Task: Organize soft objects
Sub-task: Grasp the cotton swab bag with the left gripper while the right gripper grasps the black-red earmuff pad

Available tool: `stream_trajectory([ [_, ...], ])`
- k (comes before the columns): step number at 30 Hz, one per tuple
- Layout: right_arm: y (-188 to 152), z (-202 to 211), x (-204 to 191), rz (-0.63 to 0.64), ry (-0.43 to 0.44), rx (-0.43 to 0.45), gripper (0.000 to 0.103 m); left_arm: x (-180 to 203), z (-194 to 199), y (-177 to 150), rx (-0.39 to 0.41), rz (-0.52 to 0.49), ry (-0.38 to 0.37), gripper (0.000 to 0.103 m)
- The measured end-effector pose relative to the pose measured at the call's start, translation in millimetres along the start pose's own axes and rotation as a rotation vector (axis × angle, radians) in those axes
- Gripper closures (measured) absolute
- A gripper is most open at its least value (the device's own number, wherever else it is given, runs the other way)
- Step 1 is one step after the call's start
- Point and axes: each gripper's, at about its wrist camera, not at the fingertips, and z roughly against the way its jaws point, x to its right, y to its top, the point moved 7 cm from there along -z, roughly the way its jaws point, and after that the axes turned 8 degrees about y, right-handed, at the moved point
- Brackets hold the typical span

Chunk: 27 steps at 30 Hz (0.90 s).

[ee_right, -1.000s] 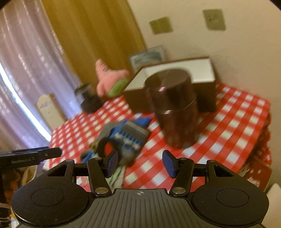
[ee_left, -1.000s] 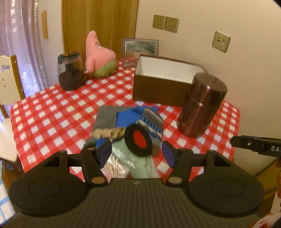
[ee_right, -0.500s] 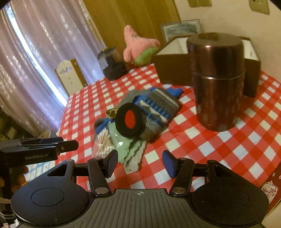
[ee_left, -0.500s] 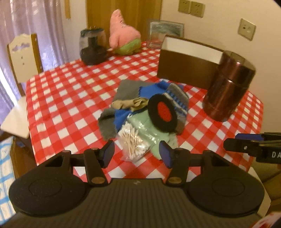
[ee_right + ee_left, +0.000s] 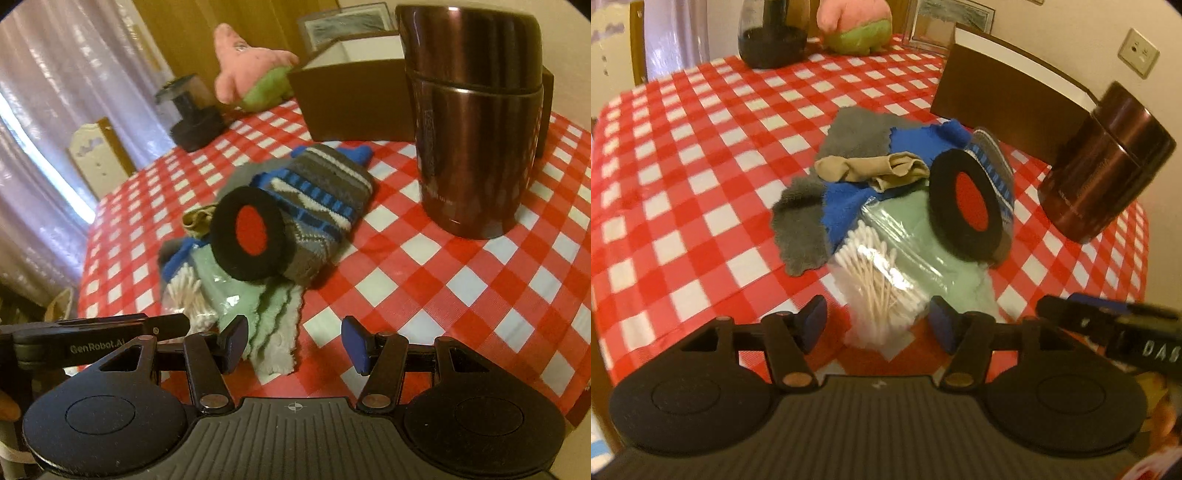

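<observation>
Both grippers hung released near the soft pile: the left gripper (image 5: 877,319) just before the cotton-swab bag (image 5: 877,273), the right gripper (image 5: 294,339) beside the green cloth (image 5: 273,328).

The pink plush toy (image 5: 854,22) loses its head to the top edge, and the green cloth (image 5: 925,236) lies partly hidden under the black-and-red disc (image 5: 966,208).

Closing in on the pile

I've brought my left tool (image 5: 879,325) down low, jaws wide apart around the bag of cotton swabs (image 5: 882,280); my right tool (image 5: 295,341) has swung in too, now over the green cloth (image 5: 269,317) edge.
</observation>
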Motion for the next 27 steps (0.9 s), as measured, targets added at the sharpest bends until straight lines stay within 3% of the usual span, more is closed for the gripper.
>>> stream_trajectory([
  [6, 5.9, -8.8, 2.4, -0.029, -0.019, 0.009, 0.047, -2.4, -21.5, 12.3, -0.034, 0.073, -0.052, 0.046],
  [10, 10.1, -11.9, -0.1, -0.020, -0.021, 0.013, 0.047, -1.7, -29.0, 15.7, -0.033, 0.079, -0.035, 0.048],
  [17, 13.8, -17.2, -5.5, 0.017, -0.001, 0.011, 0.047, -2.9, -32.6, 12.0, -0.017, 0.078, -0.041, 0.081],
  [23, 16.2, -17.6, -12.0, 0.045, 0.025, 0.012, 0.047, -16.0, -14.0, 9.2, -0.021, 0.054, -0.059, 0.084],
  [27, 16.2, -17.7, -12.6, 0.043, 0.038, 0.008, 0.047, -35.6, 0.6, 5.4, -0.022, -0.009, 0.000, 0.079],
])
